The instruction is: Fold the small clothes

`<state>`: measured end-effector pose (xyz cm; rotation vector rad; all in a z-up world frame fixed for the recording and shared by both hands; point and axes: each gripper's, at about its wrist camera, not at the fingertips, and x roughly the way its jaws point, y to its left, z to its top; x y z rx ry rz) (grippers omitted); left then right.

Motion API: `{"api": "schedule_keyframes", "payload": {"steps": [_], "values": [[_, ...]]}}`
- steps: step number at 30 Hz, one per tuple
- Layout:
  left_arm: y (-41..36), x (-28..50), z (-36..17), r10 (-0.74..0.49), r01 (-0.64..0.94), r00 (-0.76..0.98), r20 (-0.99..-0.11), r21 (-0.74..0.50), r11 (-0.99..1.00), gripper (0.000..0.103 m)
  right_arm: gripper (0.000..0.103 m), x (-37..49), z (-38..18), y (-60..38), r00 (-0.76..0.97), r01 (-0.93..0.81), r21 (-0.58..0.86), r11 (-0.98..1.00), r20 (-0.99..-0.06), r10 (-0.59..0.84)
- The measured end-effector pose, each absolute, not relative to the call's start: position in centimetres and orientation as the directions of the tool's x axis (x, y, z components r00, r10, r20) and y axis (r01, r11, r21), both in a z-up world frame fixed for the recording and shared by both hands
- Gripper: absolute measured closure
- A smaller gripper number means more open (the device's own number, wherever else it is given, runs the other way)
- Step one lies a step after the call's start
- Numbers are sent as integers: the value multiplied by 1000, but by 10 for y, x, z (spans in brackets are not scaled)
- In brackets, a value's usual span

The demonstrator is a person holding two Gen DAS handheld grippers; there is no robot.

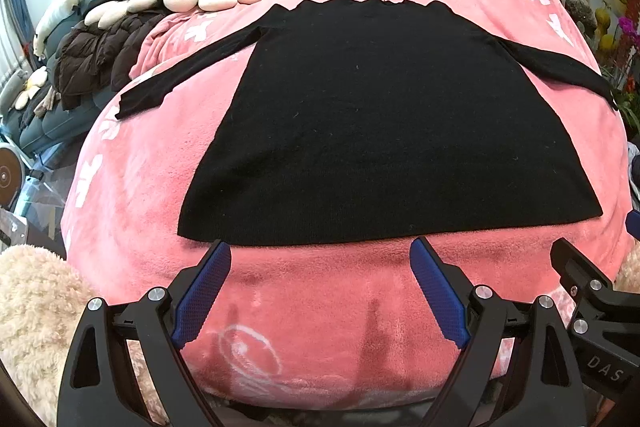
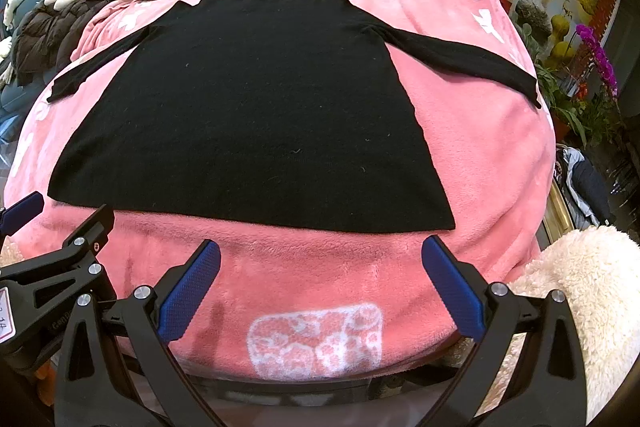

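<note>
Apparently just starting: black sweater (image 1: 384, 131) spread flat on pink blanket (image 1: 320, 299), sleeves out, left gripper (image 1: 320, 251) and right gripper (image 2: 320, 247) wide apart, empty, near hem, next probably pinching a sleeve.

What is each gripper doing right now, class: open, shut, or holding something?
Left gripper: open, holding nothing, just short of the black sweater's hem.
Right gripper: open, holding nothing.

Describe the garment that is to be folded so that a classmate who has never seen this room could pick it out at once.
Start at the big pink blanket. Spread flat in its middle lies the black long-sleeved top, sleeves out to both sides. Unlike the dark puffy coat heaped off to the left, it is thin, smooth and alone on the pink.
</note>
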<state>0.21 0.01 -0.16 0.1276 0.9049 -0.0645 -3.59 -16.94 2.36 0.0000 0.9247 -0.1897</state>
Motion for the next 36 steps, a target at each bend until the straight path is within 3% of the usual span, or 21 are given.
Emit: {"api": "schedule_keyframes", "payload": {"steps": [36], "values": [[-3,-2,-1,-2,120,624,-781,93,988,15,5,-36,23,-169,586,162,-85,983,-793,-165]]}}
